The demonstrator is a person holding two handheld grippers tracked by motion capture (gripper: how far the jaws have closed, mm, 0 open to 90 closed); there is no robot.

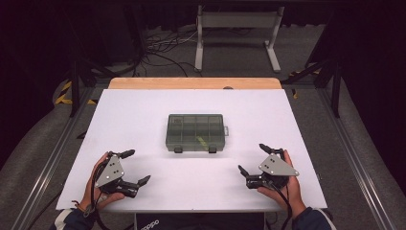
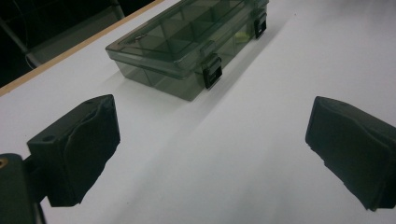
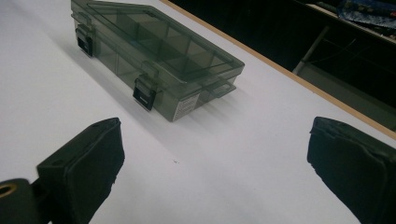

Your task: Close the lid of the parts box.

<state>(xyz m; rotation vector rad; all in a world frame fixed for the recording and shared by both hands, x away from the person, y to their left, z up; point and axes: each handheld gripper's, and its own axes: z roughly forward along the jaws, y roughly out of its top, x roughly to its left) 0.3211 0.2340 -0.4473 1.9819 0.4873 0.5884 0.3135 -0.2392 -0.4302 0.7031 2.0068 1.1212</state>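
The compartment box [image 1: 196, 132] looks like smoky, see-through grey plastic with a smooth, faintly glossy lid, and its two front latches [image 2: 212, 71] are opaque black plastic. It sits on a table [image 1: 143, 120] covered with a smooth, matt white sheet, beyond which a strip of pale wood [image 1: 191, 83] shows a light sheen along the far edge. The left gripper [image 1: 135, 167] and the right gripper [image 1: 253, 159] carry matt black jaws with slightly rough, rubbery-looking pads [image 2: 88, 149], and each is topped by a flat grey plate that looks like dull metal
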